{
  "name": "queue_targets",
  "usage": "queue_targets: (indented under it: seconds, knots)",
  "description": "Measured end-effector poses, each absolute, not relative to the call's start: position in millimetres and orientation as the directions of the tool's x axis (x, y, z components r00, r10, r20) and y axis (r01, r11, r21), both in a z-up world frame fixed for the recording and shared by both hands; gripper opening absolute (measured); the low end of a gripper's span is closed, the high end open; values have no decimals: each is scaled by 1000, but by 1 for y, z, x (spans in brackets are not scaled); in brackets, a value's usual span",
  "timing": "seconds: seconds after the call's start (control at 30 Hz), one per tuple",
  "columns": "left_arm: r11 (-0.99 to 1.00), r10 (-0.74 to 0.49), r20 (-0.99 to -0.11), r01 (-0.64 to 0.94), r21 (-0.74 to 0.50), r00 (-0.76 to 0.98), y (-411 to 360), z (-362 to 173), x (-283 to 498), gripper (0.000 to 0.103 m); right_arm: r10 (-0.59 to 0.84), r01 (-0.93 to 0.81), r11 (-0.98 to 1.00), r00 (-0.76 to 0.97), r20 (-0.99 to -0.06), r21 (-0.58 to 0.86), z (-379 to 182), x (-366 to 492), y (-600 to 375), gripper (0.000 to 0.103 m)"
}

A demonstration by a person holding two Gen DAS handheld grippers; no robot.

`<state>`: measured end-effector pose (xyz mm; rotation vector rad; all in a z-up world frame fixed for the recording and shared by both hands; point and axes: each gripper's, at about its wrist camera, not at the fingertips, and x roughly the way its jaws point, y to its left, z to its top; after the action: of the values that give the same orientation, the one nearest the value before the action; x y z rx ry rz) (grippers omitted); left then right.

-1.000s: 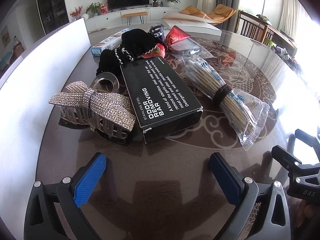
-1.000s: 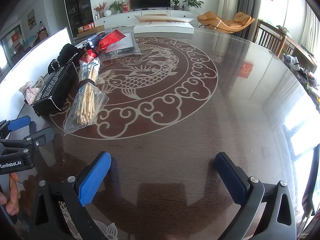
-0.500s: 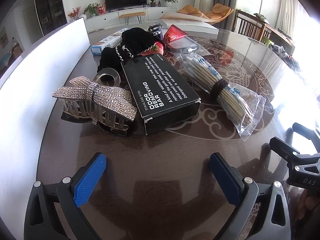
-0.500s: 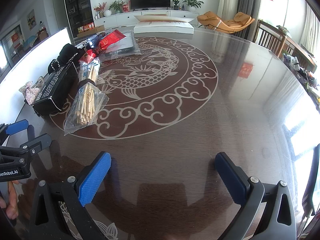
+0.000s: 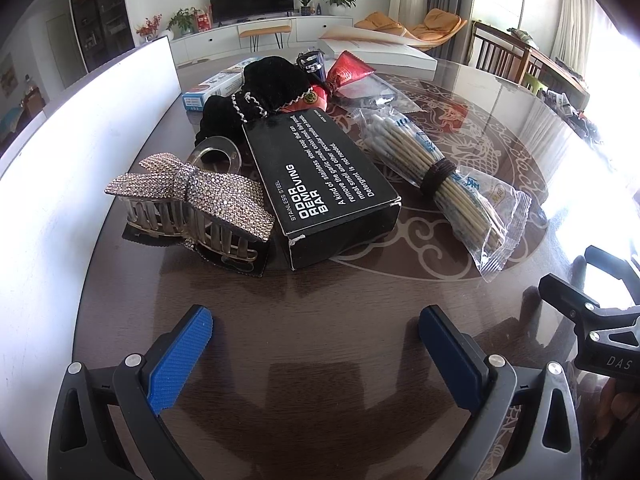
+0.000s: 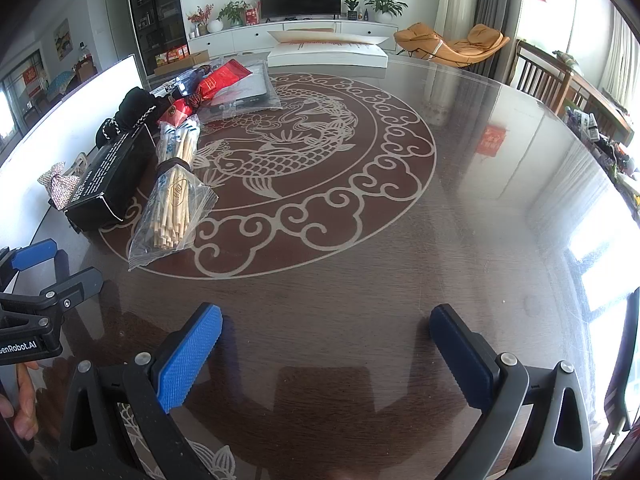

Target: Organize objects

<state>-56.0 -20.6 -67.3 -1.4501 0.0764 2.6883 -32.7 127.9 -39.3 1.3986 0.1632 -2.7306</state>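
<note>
- L gripper (image 5: 316, 330): jaws wide apart, nothing between the 2 blue pads, low over bare dark table (image 5: 304, 360). Faces the pile; not touching any of it.
- R gripper (image 6: 326, 330): jaws apart too, empty, over bare tabletop w/ the fish-and-cloud inlay (image 6: 280, 152) ahead. Well apart from the pile, which sits to its L.
- Black box (image 5: 320, 184), "ODOR REMOVING BAR", lies flat, mid-pile, nearest thing ahead of L gripper.
- Rhinestone bow hair claw (image 5: 192, 200) just L of box, touching/overlapping its near corner; next to the white board (image 5: 60, 152) along table's L edge.
- Clear round ring-shaped item (image 5: 218, 154) behind the claw; can't tell what it is.
- Bag of wooden sticks (image 5: 444, 178), bound w/ dark band, just R of box, lying at an angle.
- Black velvet pouch (image 5: 272, 84) behind box, w/ red packet (image 5: 348, 70) and blue/white carton (image 5: 212, 90) near it.
- Flat white box (image 6: 328, 54) at far table edge.
</note>
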Motion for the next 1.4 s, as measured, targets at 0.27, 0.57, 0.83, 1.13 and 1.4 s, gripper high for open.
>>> queue_targets:
  seconds: [0.27, 0.57, 0.83, 1.13, 1.4]
  knots:
    - [-995, 52, -836, -99, 3, -546, -21, -67, -56, 103, -12, 112, -992, -583, -812, -65, -39, -33, 128, 103]
    - [-995, 49, -837, -97, 5, -546, -20, -67, -56, 103, -12, 112, -991, -583, -813, -66, -40, -33, 128, 103]
    - [-992, 63, -849, -124, 3, -525, -23, -64, -40, 103, -11, 115, -991, -582, -813, -68, -39, -32, 128, 103]
    - [-989, 85, -851, -146, -9, -518, -52, -58, -12, 103, -11, 117, -991, -580, -814, -70, -39, -32, 128, 103]
    - [-976, 55, -776, 131, -176, -629, -85, -10, -76, 103, -11, 118, -990, -580, -815, -71, -39, -32, 128, 103]
